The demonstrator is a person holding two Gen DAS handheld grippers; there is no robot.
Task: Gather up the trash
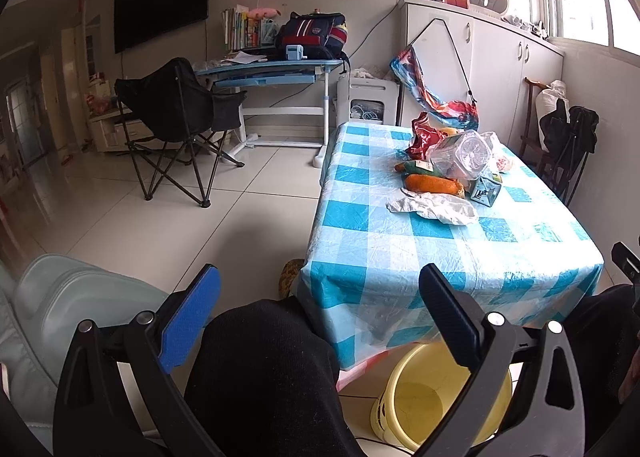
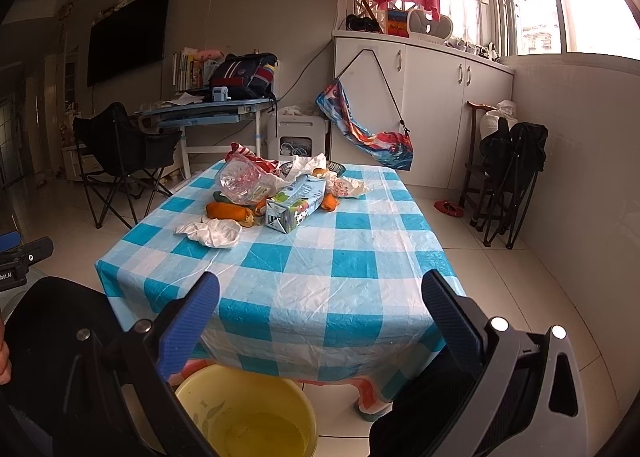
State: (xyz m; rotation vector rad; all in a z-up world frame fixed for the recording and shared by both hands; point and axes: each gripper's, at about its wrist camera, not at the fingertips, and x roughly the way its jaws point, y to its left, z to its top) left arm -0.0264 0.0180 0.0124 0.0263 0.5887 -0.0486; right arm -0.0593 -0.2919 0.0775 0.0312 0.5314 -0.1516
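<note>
Both my left tongs and right tongs hang spread and empty short of the tabletop, so I'm starting: reach the trash pile mid-cloth, above the yellow bucket.

Black gripper frames, blue-padded jaws, silver screws

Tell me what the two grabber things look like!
Each gripper, left and right, has a black plastic frame with cut-out holes and shiny silver bolts. The jaws are flat paddles lined with bumpy blue pads. In the right view, the left gripper's black body shows small white lettering at the picture's left edge. No sleeves or cables are visible.
</note>
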